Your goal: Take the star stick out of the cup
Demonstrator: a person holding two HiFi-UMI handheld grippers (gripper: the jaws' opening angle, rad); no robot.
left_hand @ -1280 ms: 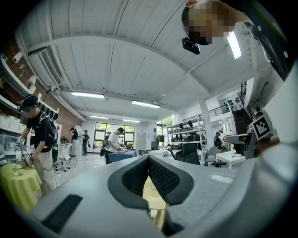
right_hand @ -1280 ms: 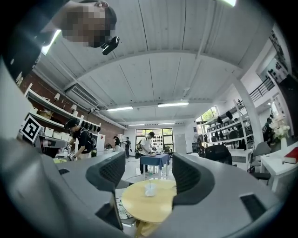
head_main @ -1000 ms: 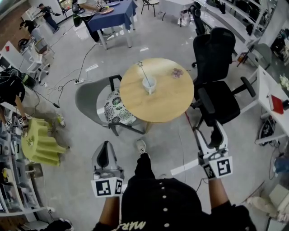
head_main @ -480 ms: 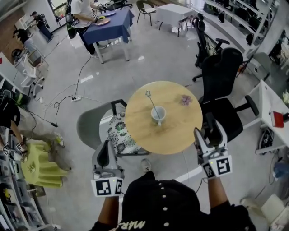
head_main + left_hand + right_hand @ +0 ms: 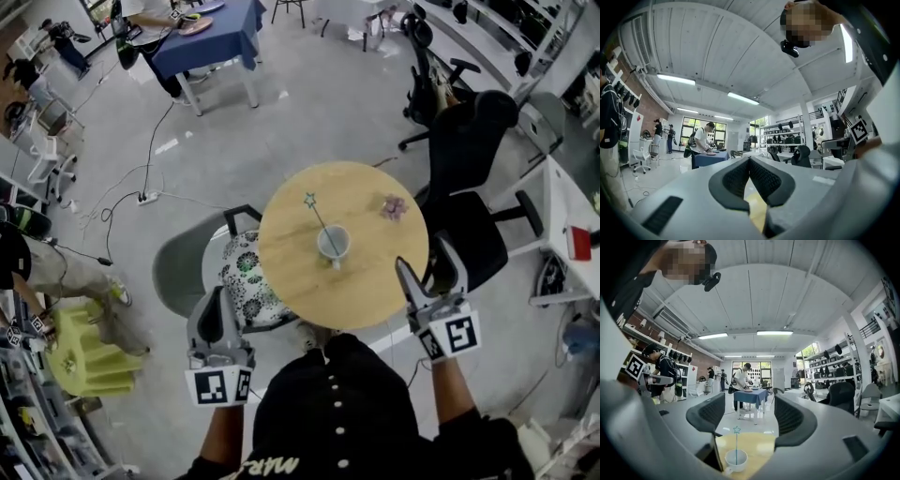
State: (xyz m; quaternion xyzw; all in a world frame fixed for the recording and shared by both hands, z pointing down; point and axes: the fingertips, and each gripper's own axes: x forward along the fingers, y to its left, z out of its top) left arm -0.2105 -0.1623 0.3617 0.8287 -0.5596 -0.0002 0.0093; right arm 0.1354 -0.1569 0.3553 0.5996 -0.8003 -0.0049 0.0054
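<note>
In the head view a white cup (image 5: 333, 244) stands near the middle of a round wooden table (image 5: 375, 281). The star stick (image 5: 319, 218) leans out of the cup to the far left, its star end up. My right gripper (image 5: 431, 274) is open at the table's near right edge, a short way from the cup. In the right gripper view the cup (image 5: 736, 460) and the star stick (image 5: 737, 444) show low between the wide-apart jaws of my right gripper (image 5: 745, 418). My left gripper (image 5: 217, 319) is shut and empty, left of the table over the chair. In its own view the left gripper (image 5: 749, 161) has its pads meeting.
A grey chair (image 5: 183, 267) with a patterned cushion (image 5: 246, 274) is tucked under the table's left side. Black office chairs (image 5: 469, 150) stand at the right. A small pinkish object (image 5: 394, 205) lies on the table's far right. A yellow-green stool (image 5: 84, 361) stands at the left.
The person has walked up to the table, which is now much nearer. The right gripper has reached the table's near edge. Cup and stick have not moved.
</note>
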